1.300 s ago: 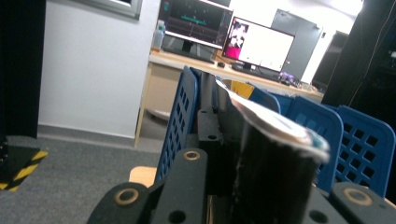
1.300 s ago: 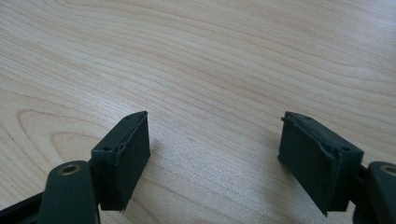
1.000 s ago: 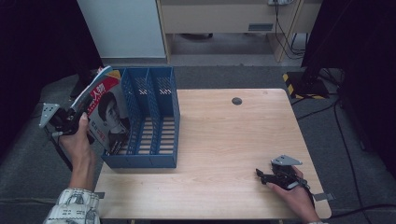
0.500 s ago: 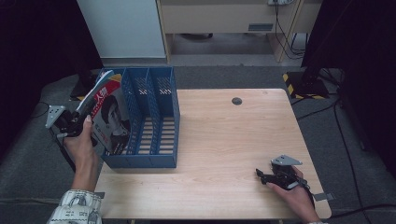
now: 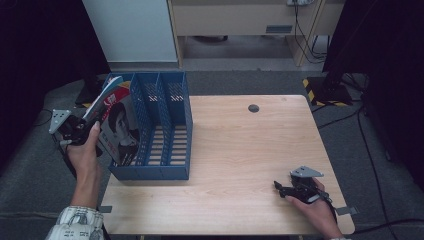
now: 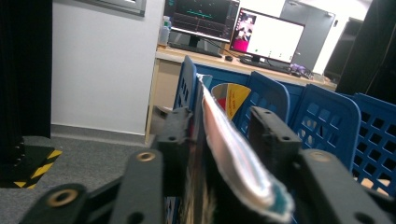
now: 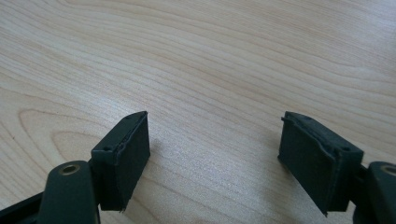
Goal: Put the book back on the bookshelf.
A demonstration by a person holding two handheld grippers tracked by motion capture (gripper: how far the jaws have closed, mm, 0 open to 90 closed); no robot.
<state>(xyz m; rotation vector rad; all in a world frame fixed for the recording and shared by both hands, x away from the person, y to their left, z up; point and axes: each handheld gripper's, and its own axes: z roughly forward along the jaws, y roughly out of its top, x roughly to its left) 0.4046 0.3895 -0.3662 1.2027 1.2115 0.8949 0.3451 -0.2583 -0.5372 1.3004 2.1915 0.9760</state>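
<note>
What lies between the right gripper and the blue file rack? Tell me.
Bare wooden tabletop, as the high view shows: nothing sits between the right gripper and the blue file rack, where the magazine stands.

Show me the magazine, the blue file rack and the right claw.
magazine (image 5: pixel 119 117), high view, on its front cover.
blue file rack (image 5: pixel 150 173), high view, on its front wall.
right claw (image 5: pixel 278 185), high view, between its fingertips.
</note>
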